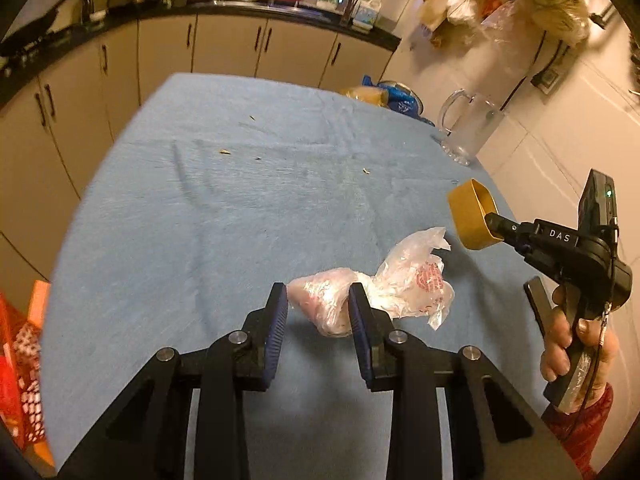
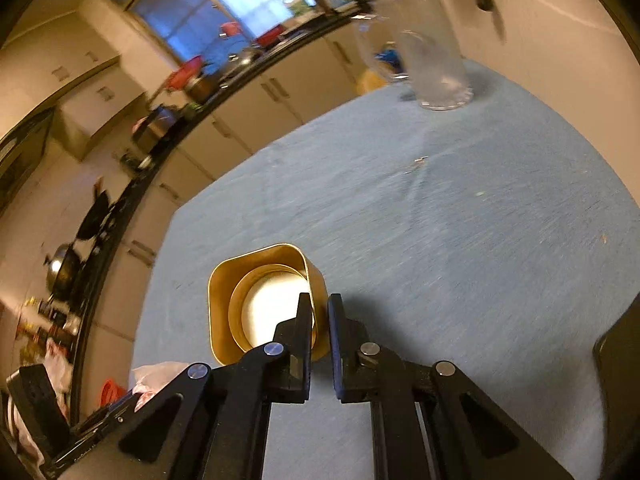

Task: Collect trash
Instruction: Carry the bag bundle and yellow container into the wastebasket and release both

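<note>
My left gripper (image 1: 318, 306) is shut on a crumpled clear plastic bag (image 1: 384, 284) with red print and holds it just above the blue tablecloth (image 1: 224, 208). My right gripper (image 2: 319, 312) is shut on the wall of a gold square lid (image 2: 260, 300) with a white inner disc, held above the cloth. In the left wrist view the gold lid (image 1: 472, 214) and the right gripper (image 1: 494, 222) show at the right, beyond the bag. A corner of the bag (image 2: 156, 376) shows at the lower left of the right wrist view.
A glass pitcher (image 1: 468, 128) stands at the table's far right edge; it also shows in the right wrist view (image 2: 436, 52). Small crumbs (image 1: 226, 152) lie on the cloth. A red basket (image 1: 18, 364) sits low at the left. Kitchen cabinets (image 1: 224, 44) run behind the table.
</note>
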`<action>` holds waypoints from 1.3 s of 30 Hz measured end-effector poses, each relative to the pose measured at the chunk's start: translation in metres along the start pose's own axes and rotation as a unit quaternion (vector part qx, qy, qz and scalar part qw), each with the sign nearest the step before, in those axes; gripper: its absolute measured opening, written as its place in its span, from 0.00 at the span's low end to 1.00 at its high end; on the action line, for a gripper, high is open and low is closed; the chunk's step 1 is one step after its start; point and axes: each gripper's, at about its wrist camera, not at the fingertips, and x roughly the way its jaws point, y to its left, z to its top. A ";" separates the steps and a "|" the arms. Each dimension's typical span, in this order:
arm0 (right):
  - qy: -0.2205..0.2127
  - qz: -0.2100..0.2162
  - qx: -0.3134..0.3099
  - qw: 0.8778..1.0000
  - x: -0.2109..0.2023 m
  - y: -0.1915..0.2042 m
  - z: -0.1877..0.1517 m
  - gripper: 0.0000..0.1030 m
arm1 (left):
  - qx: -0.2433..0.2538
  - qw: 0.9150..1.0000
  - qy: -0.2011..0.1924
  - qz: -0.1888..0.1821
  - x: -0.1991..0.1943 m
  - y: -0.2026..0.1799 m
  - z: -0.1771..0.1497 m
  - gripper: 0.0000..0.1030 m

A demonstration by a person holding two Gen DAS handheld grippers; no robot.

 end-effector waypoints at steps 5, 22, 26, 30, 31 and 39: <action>0.010 0.029 -0.035 0.999 -0.009 0.032 -0.032 0.09 | 0.003 1.000 -0.029 0.010 -0.037 0.010 -0.021 0.29; 0.045 0.082 -0.130 0.987 -0.024 0.118 -0.109 0.09 | -0.038 0.995 -0.087 0.041 -0.124 0.073 -0.078 0.29; 0.057 0.097 -0.151 0.982 -0.018 0.148 -0.118 0.09 | -0.056 0.991 -0.108 0.050 -0.150 0.099 -0.083 0.29; 0.068 0.112 -0.178 0.975 -0.011 0.185 -0.130 0.09 | -0.074 0.987 -0.125 0.069 -0.172 0.127 -0.087 0.29; 0.070 0.116 -0.183 0.974 -0.009 0.193 -0.132 0.09 | -0.080 0.985 -0.130 0.075 -0.179 0.136 -0.089 0.29; 0.096 0.149 -0.233 0.956 0.020 0.282 -0.157 0.09 | -0.123 0.974 -0.144 0.124 -0.213 0.203 -0.109 0.29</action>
